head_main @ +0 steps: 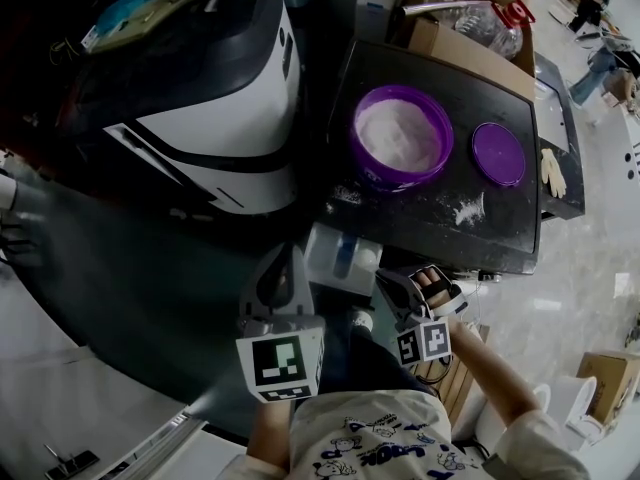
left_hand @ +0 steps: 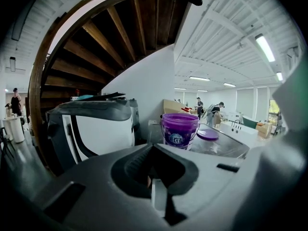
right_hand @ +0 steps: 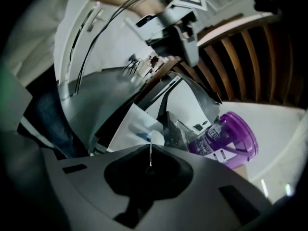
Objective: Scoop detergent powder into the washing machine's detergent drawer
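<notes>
Pointing bowl-first away from the right tongs [right_hand: 150,152] toward the detergent drawer [right_hand: 129,125], the white scoop [right_hand: 155,138] lies lengthwise in their clenched grip; the left tongs [left_hand: 153,153] are pressed together.

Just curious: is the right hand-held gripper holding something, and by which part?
A small white scoop, pinched by its thin handle in the jaws of the right hand-held gripper.

1. The tub [head_main: 400,133] stands on the washing machine top [head_main: 420,230], with its lid [head_main: 498,153] just to the right.
2. Spilt powder [head_main: 468,208] lies before the lid.
3. The detergent drawer [head_main: 335,253] juts from the near-left corner.
4. Another appliance [head_main: 220,118] stands to the left, and a cardboard box [head_main: 470,48] behind.
5. The scoop [right_hand: 155,137], clamped in the right gripper [head_main: 388,288], hangs over the drawer.
</notes>
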`<action>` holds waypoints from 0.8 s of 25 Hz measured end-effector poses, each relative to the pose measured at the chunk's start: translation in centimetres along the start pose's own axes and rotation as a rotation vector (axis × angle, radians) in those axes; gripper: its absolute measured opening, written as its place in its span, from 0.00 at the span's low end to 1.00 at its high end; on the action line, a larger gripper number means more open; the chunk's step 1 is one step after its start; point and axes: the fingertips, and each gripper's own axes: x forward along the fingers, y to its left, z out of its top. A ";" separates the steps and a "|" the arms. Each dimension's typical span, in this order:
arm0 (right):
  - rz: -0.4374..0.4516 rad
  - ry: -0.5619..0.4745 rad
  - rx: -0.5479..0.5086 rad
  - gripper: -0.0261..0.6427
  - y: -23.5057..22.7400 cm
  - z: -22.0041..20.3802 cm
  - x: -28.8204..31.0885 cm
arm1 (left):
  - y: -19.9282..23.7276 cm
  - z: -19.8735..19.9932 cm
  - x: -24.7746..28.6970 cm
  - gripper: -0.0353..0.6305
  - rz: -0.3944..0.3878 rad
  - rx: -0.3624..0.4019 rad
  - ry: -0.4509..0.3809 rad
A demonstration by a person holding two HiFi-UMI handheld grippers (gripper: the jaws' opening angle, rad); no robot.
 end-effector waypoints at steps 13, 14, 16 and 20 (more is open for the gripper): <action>-0.016 -0.251 0.801 0.07 -8.5 4.6 -3.8 | 0.1 2.8 -0.2 0.06 0.009 -0.013 -0.058; -0.031 -0.274 0.841 0.07 -9.4 4.9 -4.2 | 0.0 3.1 -0.2 0.06 0.007 -0.011 -0.065; -0.055 -0.317 0.907 0.07 -11.0 5.5 -5.0 | -0.2 3.7 -0.3 0.06 0.002 -0.008 -0.077; -0.096 -0.414 1.029 0.07 -14.4 6.8 -6.6 | -0.2 4.8 -0.5 0.06 0.001 -0.018 -0.099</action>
